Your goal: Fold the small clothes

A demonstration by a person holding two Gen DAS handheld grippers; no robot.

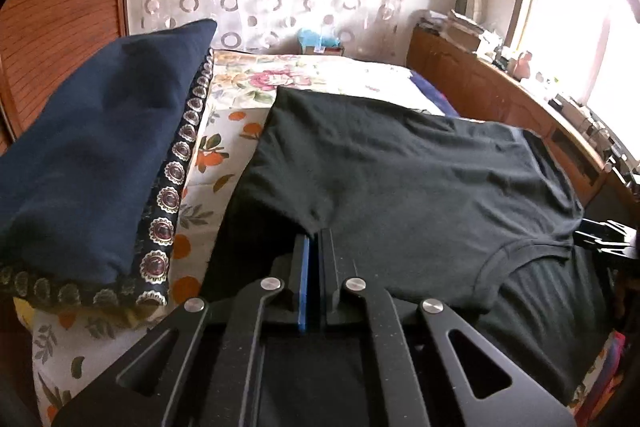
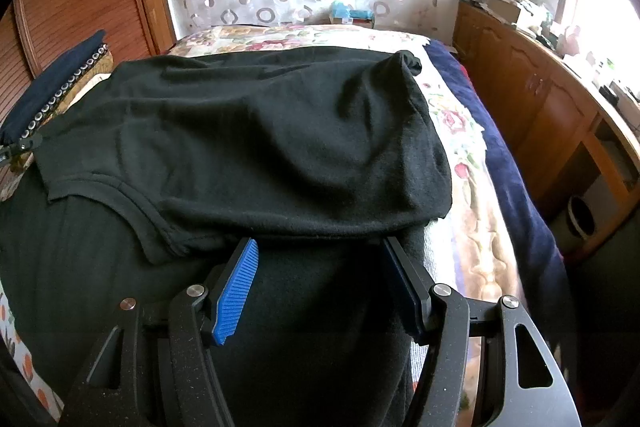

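A black shirt [image 1: 400,179] lies spread on the flowery bed [image 1: 240,115], next to a blue pillow [image 1: 92,155]. The left gripper [image 1: 314,239] has its tongs pressed together on a little pinch of the shirt's edge. The right gripper [image 2: 320,251] has its tongs wide apart at the shirt's near edge, holding nothing. That pinch looks small, so the cloth could slip out when lifted. With only one side held, the shirt could fold crooked and bunch up.
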